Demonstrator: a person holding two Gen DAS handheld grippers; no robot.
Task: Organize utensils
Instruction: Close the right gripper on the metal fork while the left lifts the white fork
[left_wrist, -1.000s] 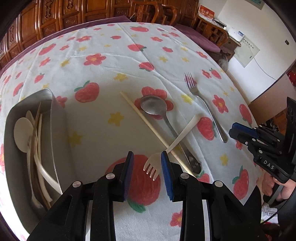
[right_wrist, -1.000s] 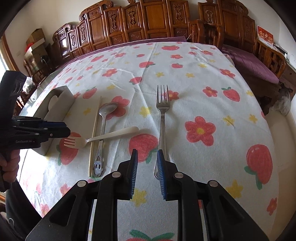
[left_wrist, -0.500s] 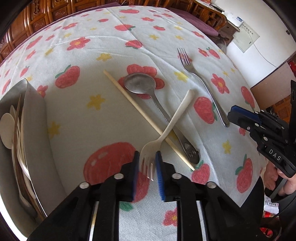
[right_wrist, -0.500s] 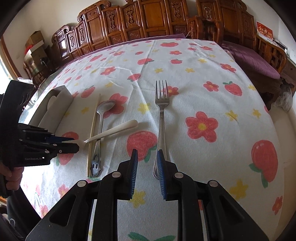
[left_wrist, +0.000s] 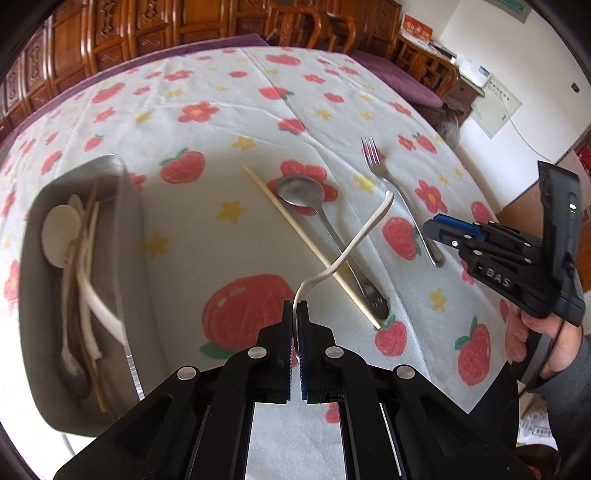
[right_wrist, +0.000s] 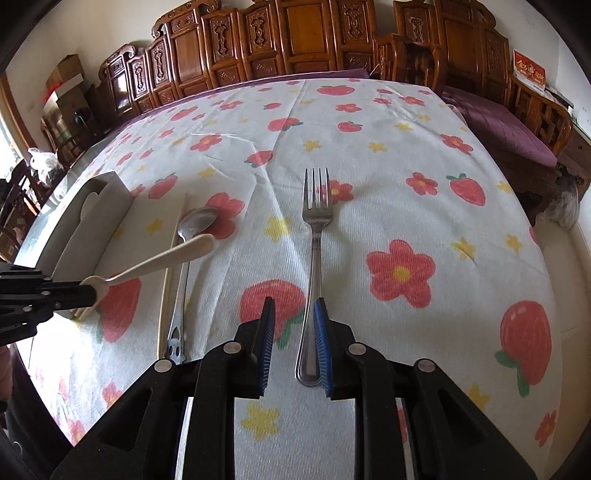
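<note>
My left gripper (left_wrist: 295, 306) is shut on the tine end of a white plastic fork (left_wrist: 364, 236), whose handle slants up and away above the table. From the right wrist view the white fork (right_wrist: 166, 258) sticks out of the left gripper (right_wrist: 92, 293) at the left edge. A metal spoon (left_wrist: 301, 190) and a single chopstick (left_wrist: 303, 240) lie side by side beneath it. A metal fork (right_wrist: 314, 236) lies flat to their right. My right gripper (right_wrist: 294, 314) hovers open over that fork's handle end, touching nothing.
A grey tray (left_wrist: 129, 229) at the left holds several white and wooden utensils. The strawberry-print tablecloth (right_wrist: 406, 177) covers the table; carved wooden chairs (right_wrist: 303, 44) line the far side. A person's hand (left_wrist: 554, 343) grips the right gripper's handle.
The left gripper's jaws closed on the white fork's tines and raised it off the cloth, so its handle now hangs above the spoon and chopstick. The right gripper stayed put.
</note>
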